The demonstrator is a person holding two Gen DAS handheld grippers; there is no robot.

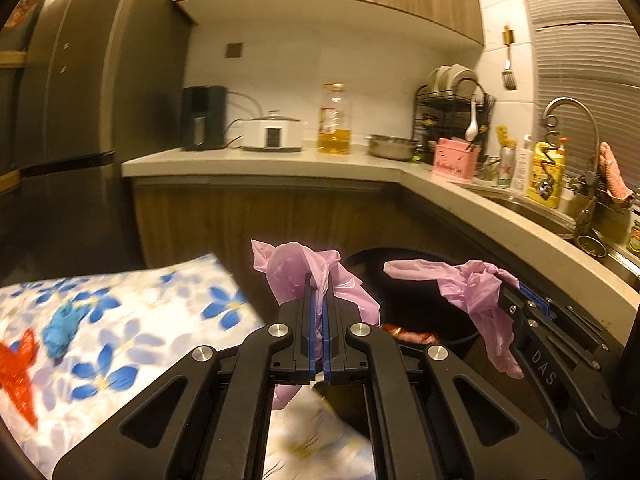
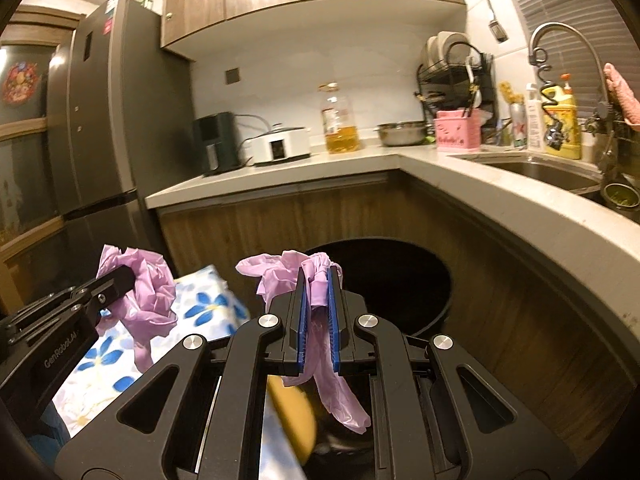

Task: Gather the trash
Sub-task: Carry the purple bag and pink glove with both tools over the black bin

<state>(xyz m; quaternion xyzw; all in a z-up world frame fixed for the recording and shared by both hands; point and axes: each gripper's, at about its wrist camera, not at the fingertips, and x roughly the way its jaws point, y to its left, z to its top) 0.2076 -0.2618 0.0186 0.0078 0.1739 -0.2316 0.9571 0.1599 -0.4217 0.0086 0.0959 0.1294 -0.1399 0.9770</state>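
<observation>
We have the left tool (image 1: 319,300) and right tool (image 2: 318,300) each clamped on a bag (image 1: 304,268) handle, bin (image 2: 384,280) just ahead. Bagging looks done; blue scrap (image 1: 60,330) and red scrap (image 1: 18,372) left of the left tool remain uncollected.

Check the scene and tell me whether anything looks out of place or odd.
Two things lie loose on the floral tablecloth: a crumpled blue scrap and a red mesh piece, apparently litter. Otherwise nothing stands out: the left gripper and the right gripper each clamp part of the pink plastic bag.
</observation>
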